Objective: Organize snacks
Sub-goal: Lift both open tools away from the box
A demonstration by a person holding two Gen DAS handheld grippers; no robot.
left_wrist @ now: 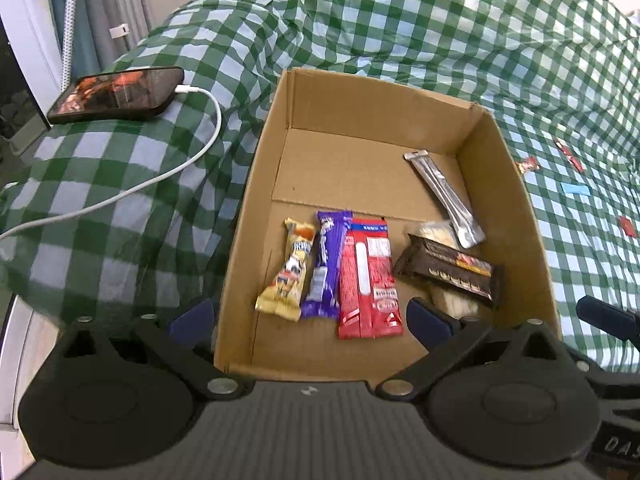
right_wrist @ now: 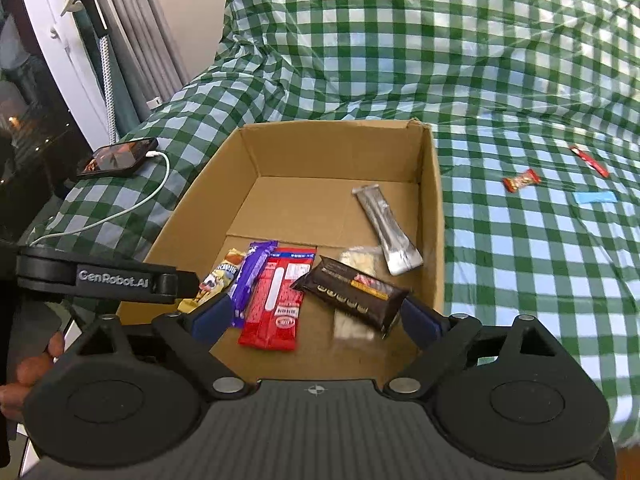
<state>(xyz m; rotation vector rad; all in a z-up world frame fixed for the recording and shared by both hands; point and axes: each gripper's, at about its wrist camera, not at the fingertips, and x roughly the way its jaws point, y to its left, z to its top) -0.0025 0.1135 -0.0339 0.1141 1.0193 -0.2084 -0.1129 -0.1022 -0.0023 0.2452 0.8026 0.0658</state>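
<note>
Several light, crinkly snack bars (left_wrist: 368,276) lie in the cardboard box (left_wrist: 256,184) on the checked bed (left_wrist: 440,20), both tools (left_wrist: 310,314) (right_wrist: 316,314) gaping empty, slippery wrappers likely best pinched mid-length.

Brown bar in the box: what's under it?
The brown bar lies across a pale clear-wrapped snack, which shows past both of its sides. The middle of that snack is covered, so whether it is one pack or two cannot be told.

The cloth (right_wrist: 500,60) is showing green and white checks — the box (right_wrist: 224,184) is looking plain brown. Inside, wrappers are shining yellow (left_wrist: 286,276), purple (left_wrist: 326,264), red (left_wrist: 370,280), dark brown (left_wrist: 452,270) and silver (left_wrist: 444,196).
</note>
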